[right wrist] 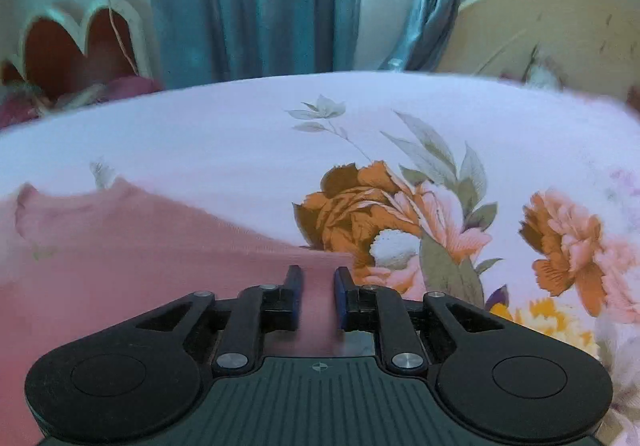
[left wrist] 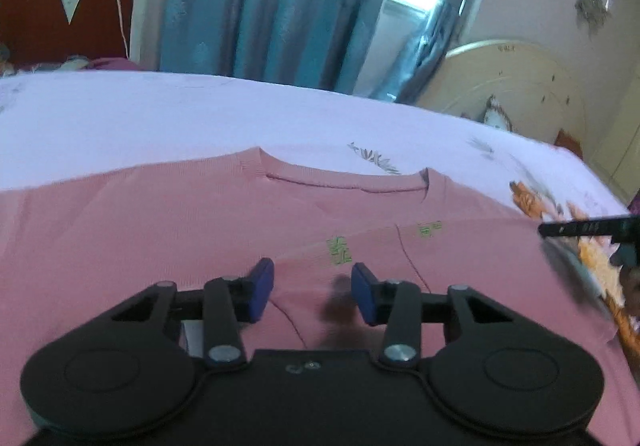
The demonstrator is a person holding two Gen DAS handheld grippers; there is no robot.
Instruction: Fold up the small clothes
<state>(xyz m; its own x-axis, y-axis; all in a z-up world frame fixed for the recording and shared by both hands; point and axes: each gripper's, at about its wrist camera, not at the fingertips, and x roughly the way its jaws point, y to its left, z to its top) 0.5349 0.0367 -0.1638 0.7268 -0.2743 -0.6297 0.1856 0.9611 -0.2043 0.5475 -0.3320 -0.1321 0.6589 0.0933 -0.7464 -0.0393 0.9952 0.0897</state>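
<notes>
Pink top [left wrist: 160, 230], green print unreadable; left tongs [left wrist: 313, 288] apart, right tongs [right wrist: 319, 296] narrow, empty.

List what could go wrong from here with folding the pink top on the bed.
1. The left tool stands open above the pink top, gripping nothing, so the folded-over flap with the green marks could slip open.
2. The right tool is near the top's edge, jaws barely apart; it may pinch the floral sheet too.
</notes>
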